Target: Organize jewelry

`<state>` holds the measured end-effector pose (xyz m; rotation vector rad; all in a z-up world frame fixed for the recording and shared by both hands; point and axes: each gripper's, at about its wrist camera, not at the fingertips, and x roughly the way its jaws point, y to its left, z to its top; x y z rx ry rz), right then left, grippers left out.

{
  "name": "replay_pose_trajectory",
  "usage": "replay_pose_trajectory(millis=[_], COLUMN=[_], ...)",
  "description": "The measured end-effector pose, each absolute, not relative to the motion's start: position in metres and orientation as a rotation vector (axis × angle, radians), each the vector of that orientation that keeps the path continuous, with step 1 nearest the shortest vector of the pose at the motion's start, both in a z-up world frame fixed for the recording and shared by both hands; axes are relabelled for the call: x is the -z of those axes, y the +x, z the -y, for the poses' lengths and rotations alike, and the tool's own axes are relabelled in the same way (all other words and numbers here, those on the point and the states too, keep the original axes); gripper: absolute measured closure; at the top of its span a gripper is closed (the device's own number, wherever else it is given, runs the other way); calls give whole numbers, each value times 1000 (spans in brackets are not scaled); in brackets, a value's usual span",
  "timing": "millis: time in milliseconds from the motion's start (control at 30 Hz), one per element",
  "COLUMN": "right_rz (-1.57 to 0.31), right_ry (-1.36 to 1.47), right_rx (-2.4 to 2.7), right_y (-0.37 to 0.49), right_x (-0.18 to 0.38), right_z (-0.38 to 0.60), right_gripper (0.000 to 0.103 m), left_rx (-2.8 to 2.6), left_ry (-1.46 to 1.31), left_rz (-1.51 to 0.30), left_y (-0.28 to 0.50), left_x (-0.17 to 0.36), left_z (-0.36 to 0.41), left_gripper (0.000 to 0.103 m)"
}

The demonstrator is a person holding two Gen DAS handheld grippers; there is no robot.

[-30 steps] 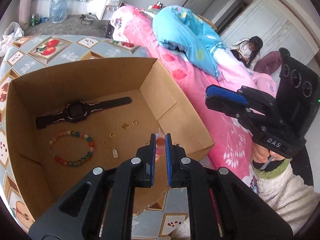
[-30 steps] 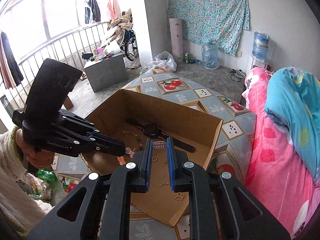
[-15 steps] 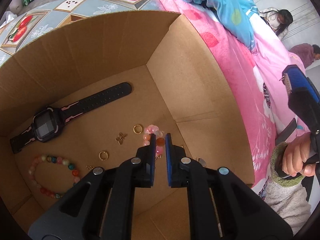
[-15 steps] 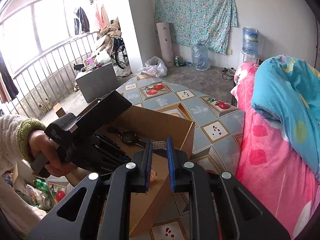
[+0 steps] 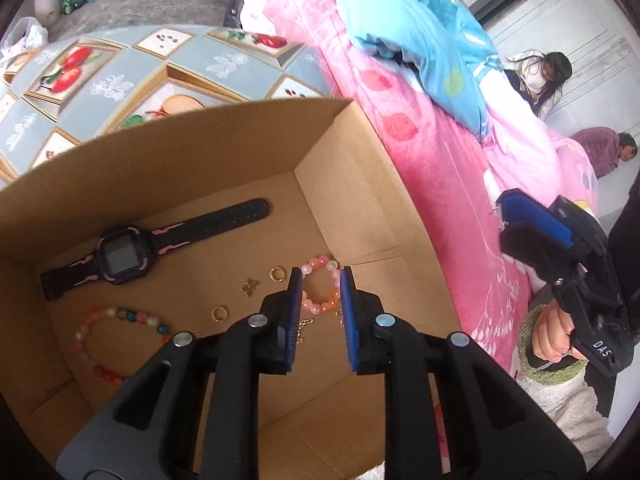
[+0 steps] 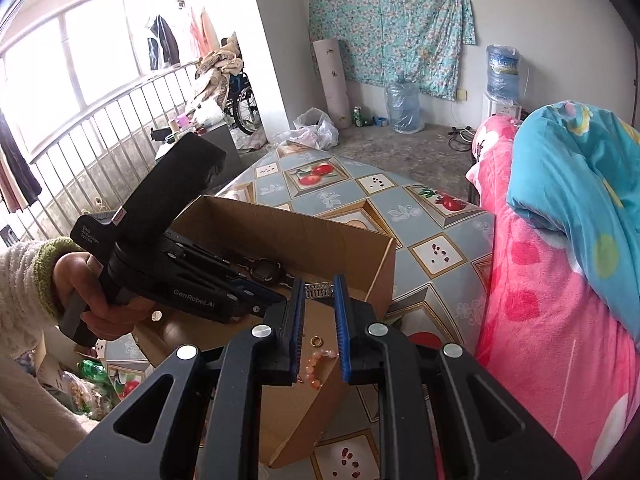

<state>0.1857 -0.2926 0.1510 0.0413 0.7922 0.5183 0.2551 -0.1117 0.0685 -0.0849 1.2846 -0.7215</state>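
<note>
A cardboard box (image 5: 224,148) stands on the table. On its floor lie a black watch (image 5: 120,256), a multicoloured bead bracelet (image 5: 116,320), small gold rings (image 5: 276,273) and a pink bead bracelet (image 5: 320,292). My left gripper (image 5: 320,284) is open just above the pink bracelet, which lies free between the fingers. My right gripper (image 6: 319,292) is shut on a small silver comb-like hair clip (image 6: 319,291) at its fingertips, held above the box's near corner (image 6: 380,264). The pink bracelet also shows in the right wrist view (image 6: 316,364).
The table carries a fruit-patterned cloth (image 6: 400,200). A bed with a pink blanket (image 5: 440,168) and a blue quilt (image 5: 420,40) runs along the right. Two people (image 5: 540,76) sit at the far end of the bed.
My left gripper went down into the box, opened and let go of the pink bracelet, which now lies on the box floor. My right gripper keeps holding the silver clip.
</note>
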Motion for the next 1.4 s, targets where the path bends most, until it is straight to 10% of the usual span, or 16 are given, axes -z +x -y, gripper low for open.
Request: replay_pose_trajectory(millis=[667, 1400], right_rz=[-1532, -1053], right_ry=[-219, 145], right_rx=[-539, -235], right_y=[241, 163], right_x=[-26, -142], right_z=[157, 271], right_gripper=[88, 62], left_rx=[512, 463], left_ry=[-121, -263], left_rz=[-893, -901], left_y=[142, 142], left_x=[-117, -79], left_z=[-70, -87], left_gripper=[57, 39])
